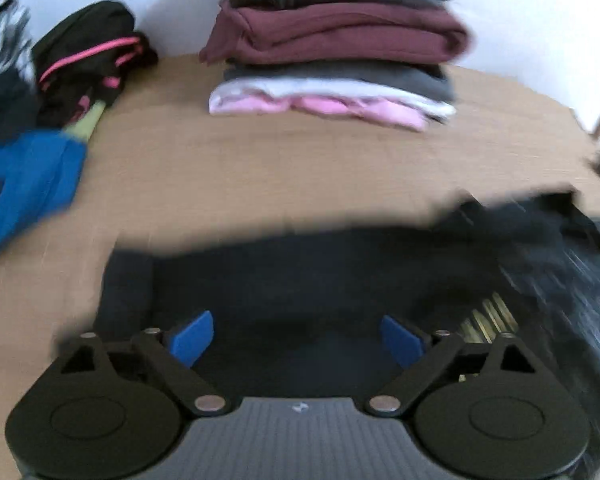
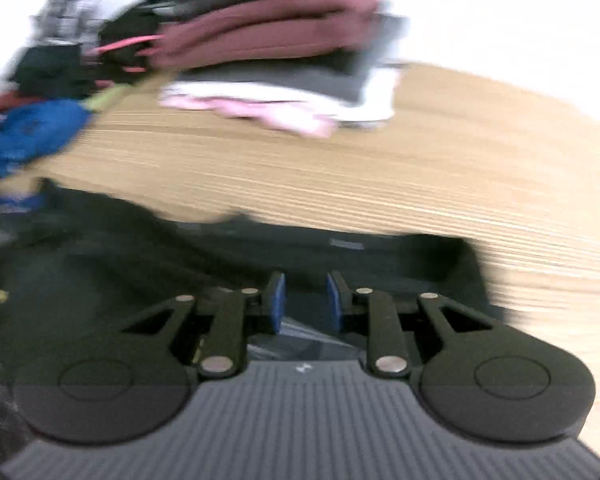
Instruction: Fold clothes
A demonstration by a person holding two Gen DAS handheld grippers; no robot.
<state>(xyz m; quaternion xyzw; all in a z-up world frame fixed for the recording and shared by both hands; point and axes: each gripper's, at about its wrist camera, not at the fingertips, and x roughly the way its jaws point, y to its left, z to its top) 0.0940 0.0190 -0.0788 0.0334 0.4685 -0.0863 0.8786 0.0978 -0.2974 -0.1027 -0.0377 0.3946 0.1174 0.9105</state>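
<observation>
My right tongs (image 2: pixel 306 304) hang over a dark garment (image 2: pixel 204 252) spread along the near edge of the wooden worktop (image 2: pixel 440 160), their blue pads (image 2: pixel 278 304) drawn close with a narrow gap between them. Toward the far edge stands a stack of folded clothes (image 2: pixel 276 52), maroon above grey, white and pink. Loose clothes, one blue (image 2: pixel 32 132), lie at the far left corner, all blurred.
</observation>
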